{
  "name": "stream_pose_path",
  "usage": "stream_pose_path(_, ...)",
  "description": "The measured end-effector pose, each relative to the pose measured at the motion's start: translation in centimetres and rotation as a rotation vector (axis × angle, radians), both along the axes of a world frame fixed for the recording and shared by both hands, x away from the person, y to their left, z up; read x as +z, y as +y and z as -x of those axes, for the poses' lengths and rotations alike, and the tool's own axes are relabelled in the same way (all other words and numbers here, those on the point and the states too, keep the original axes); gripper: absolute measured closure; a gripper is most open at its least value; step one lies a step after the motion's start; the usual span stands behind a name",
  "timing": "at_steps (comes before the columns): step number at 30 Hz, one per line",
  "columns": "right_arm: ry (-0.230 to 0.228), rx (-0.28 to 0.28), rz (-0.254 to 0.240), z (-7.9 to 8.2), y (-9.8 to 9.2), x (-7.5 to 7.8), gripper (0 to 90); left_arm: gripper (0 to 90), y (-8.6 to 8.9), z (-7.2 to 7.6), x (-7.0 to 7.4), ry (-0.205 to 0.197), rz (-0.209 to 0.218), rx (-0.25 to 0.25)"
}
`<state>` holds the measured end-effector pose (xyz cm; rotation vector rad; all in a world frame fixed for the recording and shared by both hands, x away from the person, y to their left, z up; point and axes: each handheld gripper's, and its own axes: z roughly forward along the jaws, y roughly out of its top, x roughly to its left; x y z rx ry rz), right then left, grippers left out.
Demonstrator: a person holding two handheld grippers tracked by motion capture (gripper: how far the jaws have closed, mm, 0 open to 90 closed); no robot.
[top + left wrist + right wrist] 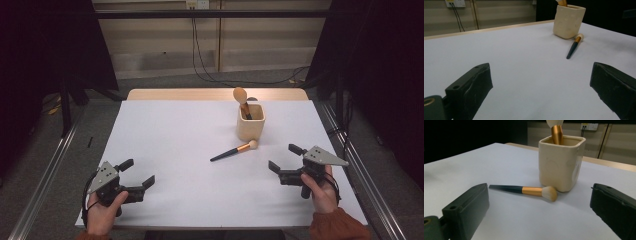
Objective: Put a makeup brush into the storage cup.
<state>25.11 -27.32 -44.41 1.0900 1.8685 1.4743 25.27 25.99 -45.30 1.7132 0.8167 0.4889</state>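
White tabletop (170,150) is spreading out under both claws, with dark curtains and a pale wall standing behind it. Lying just ahead of the right gripper (283,161), whose jaws are standing wide and holding nothing, is the loose makeup brush (524,190), its dark handle pointing to the left of the jaws and its bristle head touching or nearly touching the foot of the cream cup (561,162) beyond. A second brush (556,132) is already standing in that cup, leaning toward one wall. The left gripper (140,174) is likewise gaping and empty, sitting well apart from the brush, which is lying far ahead and to its right. Judging from this, the flat brush is waiting to be picked up and dropped in the cup. The slim round handle is likely to roll or skid away if the jaws close off-centre, and coming in too deep is risking a nudge that tips the cup.
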Motion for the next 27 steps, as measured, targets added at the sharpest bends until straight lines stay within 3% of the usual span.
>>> stream_pose_path(24,-0.021,0.029,0.009,-5.8,2.6,1.9,1.3,3.8,-0.1,-0.3,0.0,-0.001,0.011,0.003)
stream_pose_path(27,-0.024,0.030,-0.002,-6.5,2.8,2.4,1.5,3.8,-0.1,-0.4,0.1,-0.015,0.011,0.002)
